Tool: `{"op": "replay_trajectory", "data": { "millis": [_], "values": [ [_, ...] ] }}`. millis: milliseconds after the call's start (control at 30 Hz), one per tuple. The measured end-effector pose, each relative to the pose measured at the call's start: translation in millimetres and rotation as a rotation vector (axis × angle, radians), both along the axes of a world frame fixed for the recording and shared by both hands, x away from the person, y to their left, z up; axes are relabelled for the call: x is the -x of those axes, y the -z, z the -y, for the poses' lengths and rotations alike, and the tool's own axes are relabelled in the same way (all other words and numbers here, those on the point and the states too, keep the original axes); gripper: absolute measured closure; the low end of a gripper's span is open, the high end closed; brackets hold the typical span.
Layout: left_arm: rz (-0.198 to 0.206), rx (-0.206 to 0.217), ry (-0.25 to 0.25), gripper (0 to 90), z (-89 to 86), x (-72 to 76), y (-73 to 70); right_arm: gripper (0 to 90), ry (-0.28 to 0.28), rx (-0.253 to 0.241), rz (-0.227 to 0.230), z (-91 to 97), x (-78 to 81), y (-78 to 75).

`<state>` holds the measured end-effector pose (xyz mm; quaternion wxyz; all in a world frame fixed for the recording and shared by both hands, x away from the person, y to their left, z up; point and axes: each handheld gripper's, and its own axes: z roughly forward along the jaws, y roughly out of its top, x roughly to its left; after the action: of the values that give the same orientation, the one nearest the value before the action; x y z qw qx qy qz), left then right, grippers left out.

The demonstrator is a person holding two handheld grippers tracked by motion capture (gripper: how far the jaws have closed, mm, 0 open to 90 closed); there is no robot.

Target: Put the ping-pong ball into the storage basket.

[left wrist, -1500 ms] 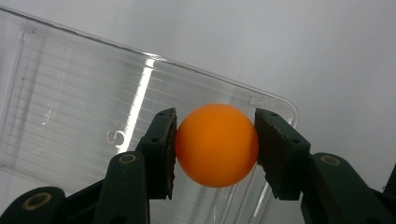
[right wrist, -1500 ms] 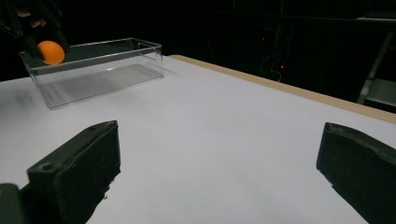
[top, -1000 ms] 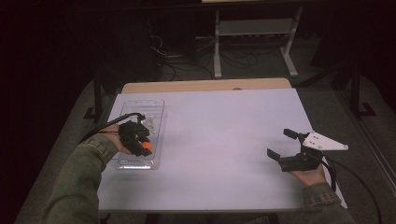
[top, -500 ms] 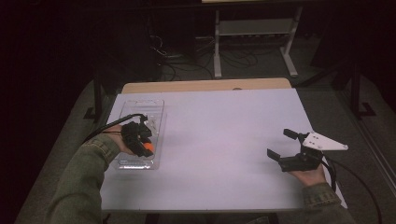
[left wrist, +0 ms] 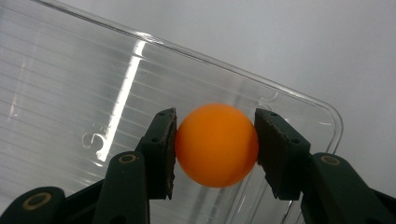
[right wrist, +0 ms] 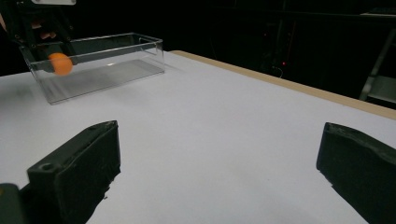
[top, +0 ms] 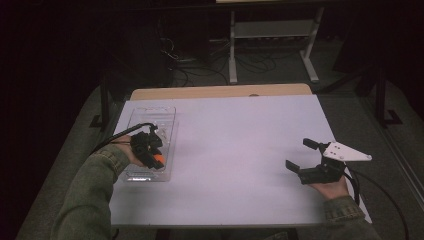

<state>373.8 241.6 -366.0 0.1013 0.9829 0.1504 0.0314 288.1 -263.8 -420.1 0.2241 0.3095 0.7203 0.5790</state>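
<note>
Your left hand-held gripper (left wrist: 215,140) is clamped on the orange ball (left wrist: 217,144), one pad on each side across its middle, so the ball sits square between the jaws and looks unlikely to roll out. You are holding it over the clear plastic tray (left wrist: 70,93), near the tray's corner at about 4 o'clock in the left gripper view. From the high view the ball (top: 158,160) is at the tray's (top: 150,112) end nearest you, which lies at about 9 o'clock on the counter (top: 235,140). That placement suits either dropping the ball into the tray or lifting it out; I cannot tell which from here.

The right gripper view shows the ball (right wrist: 60,64) at about the level of the tray's (right wrist: 116,46) rim, at the tray's end nearer that camera, so I judge it is carried by the jaws and not resting on the tray floor. The tray floor shows ribbed lines and glare through the clear plastic, and I see nothing else lying in it.

Your right hand-held gripper (top: 305,156) rests at about 4 o'clock on the counter, jaws spread wide with nothing between them, well apart from the tray. It looks parked out of the way, leaving the left hand free to work.
</note>
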Motion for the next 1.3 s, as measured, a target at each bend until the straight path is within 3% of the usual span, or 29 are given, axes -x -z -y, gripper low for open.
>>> {"op": "replay_trajectory", "data": {
  "millis": [500,933,1300],
  "values": [
    [-0.006,-0.015,0.007,50.7,4.5,-1.9,6.1,0.0,-0.002,0.003,0.001,-0.1,0.0,0.0],
    [-0.007,-0.021,-0.017,49.8,3.6,-1.1,5.9,0.0,0.000,0.003,0.001,0.1,0.2,-0.1],
    [0.020,-0.005,-0.061,40.4,-4.9,0.6,1.8,0.0,0.001,0.004,0.003,0.0,0.0,-0.1]
  ]
}}
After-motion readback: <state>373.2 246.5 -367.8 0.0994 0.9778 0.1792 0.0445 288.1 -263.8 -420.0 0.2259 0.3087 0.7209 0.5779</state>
